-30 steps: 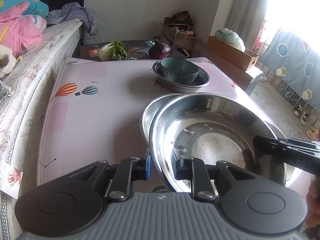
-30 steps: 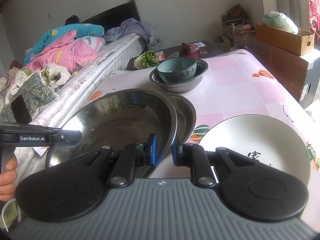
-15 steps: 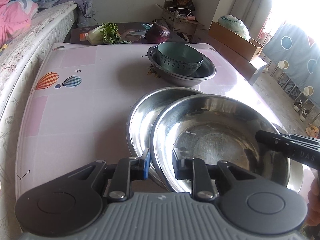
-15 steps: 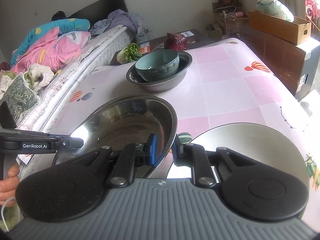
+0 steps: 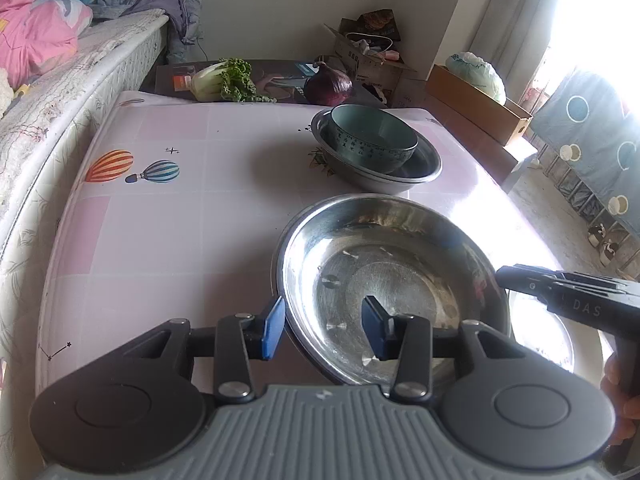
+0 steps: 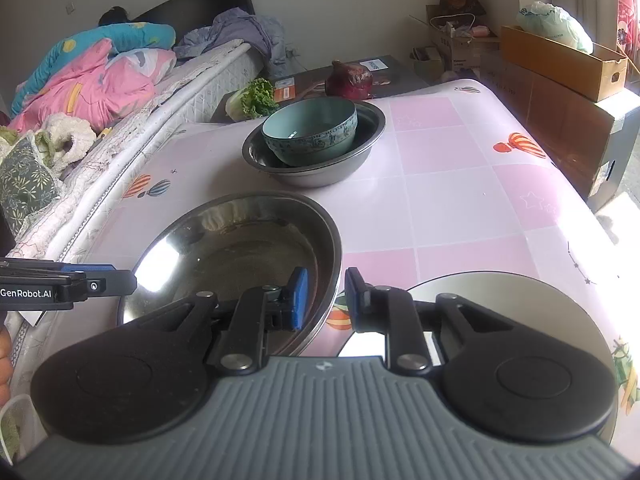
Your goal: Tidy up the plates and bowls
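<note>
A: Left wrist view: my left gripper [image 5: 324, 330] has just been opening; its pads stand off the big steel bowl's [image 5: 392, 280] near rim, which sits between them.

B: So it's nested?

A: I judge yes, on the table [image 5: 160, 240]; the bowl beneath no longer peeks out.

B: And the right gripper [image 6: 324, 298]?

A: Opening too, a gap each side of the rim. The plate [image 6: 500, 292] is half hidden.
</note>
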The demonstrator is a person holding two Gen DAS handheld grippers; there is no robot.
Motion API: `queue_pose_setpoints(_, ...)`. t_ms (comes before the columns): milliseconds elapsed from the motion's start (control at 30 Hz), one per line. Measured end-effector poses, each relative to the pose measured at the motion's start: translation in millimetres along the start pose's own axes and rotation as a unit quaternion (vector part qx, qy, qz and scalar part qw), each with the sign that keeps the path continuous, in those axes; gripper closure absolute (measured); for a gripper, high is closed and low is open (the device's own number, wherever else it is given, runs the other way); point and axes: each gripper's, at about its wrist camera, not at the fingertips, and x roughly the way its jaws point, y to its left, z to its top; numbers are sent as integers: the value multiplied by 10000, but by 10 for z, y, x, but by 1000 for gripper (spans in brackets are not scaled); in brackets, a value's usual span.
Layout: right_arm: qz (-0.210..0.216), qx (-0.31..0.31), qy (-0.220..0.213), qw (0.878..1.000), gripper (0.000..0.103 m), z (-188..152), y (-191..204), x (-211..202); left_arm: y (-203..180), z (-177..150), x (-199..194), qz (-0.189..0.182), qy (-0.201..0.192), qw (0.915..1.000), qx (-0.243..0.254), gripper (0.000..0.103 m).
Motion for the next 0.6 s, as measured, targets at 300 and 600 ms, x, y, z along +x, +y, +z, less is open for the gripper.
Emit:
queue_pose_setpoints(300,68,291,-384,9988,68,-87,-143,-320,101,-130,-253,172,-201,9994,-202,48)
queue_pose_setpoints(600,-342,1046,-743,9911,52,-550,-757,-1139,-290,-502,-310,72,53,9999,102,35)
